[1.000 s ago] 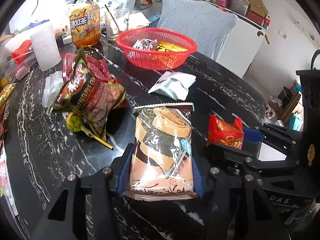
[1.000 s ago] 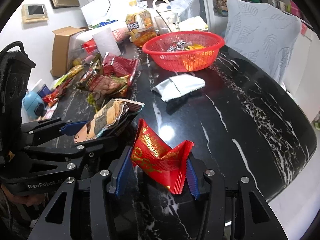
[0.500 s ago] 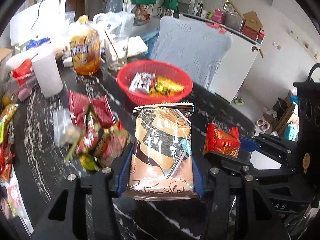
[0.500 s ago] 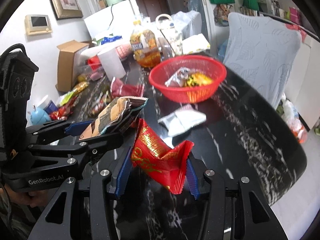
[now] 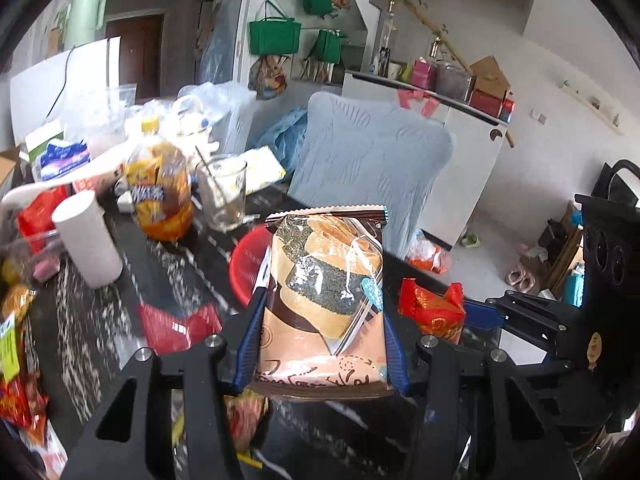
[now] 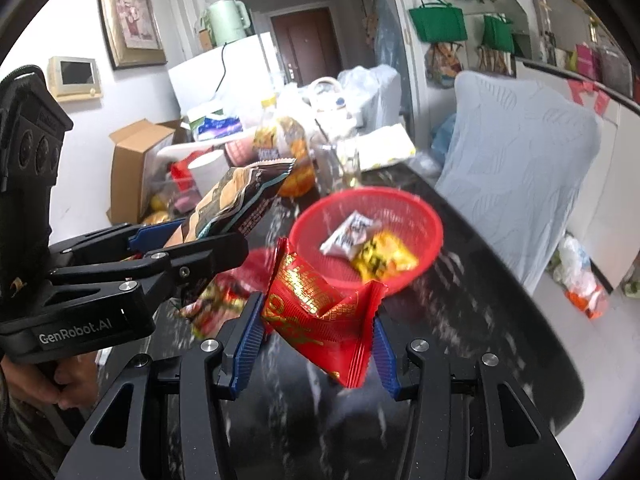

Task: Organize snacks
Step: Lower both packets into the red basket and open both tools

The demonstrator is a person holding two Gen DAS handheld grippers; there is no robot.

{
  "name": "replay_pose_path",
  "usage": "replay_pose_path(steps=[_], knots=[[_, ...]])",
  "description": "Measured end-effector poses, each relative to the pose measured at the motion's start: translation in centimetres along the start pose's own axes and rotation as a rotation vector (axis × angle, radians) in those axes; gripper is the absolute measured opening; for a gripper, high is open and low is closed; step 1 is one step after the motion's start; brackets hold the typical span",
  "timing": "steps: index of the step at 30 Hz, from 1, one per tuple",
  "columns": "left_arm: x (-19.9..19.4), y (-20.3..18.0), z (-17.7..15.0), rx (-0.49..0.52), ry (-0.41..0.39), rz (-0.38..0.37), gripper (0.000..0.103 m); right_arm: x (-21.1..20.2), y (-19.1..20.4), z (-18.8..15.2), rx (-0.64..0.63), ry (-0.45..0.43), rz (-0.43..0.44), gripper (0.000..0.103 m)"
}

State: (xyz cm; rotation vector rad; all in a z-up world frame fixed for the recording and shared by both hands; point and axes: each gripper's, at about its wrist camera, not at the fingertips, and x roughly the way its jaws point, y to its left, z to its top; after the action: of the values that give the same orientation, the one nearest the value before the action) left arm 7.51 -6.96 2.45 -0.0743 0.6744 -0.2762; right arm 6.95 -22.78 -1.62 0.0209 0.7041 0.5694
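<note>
My left claw holds the brown cake pack tight btwn its blue pads, pack standing up, mid frame in the left view. My right claw holds the red snack pack, pinched at its sides, low-mid frame in the right view. Both packs are up in the air, not on the tabletop.

The red basket is where they go, I think. In the right view it sits just past the red pack, a bit right of center. It has a white pack & a yellow pack in it already.

To do this well: bring both claws over the basket, w/ the packs right above the open part, not the rim. Go low before letting go so nothing bounces out. Keep the 2 claws apart so they don't bump; maybe drop one pack, then the other. Watch the glass cup & tea bottle behind the basket, upper left in the left view. Don't swing into them.
</note>
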Motion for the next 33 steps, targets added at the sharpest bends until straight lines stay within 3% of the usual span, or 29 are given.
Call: replay_pose_path(steps=[7,17,33], knots=[[1.5,0.5,3.8,0.027,-0.065,0.005,0.051,0.8,-1.0,3.3,-0.036,-0.027,-0.038,0.049],[5.8,2.0,7.5,-0.015,-0.082,0.0,0.051,3.2,-3.4,7.3,-0.045,-0.049,-0.083,0.049],[13.4,4.5,6.1,-0.032,0.095,0.088,0.051,10.5,-6.3,8.1,-0.03,0.046,-0.086,0.049]])
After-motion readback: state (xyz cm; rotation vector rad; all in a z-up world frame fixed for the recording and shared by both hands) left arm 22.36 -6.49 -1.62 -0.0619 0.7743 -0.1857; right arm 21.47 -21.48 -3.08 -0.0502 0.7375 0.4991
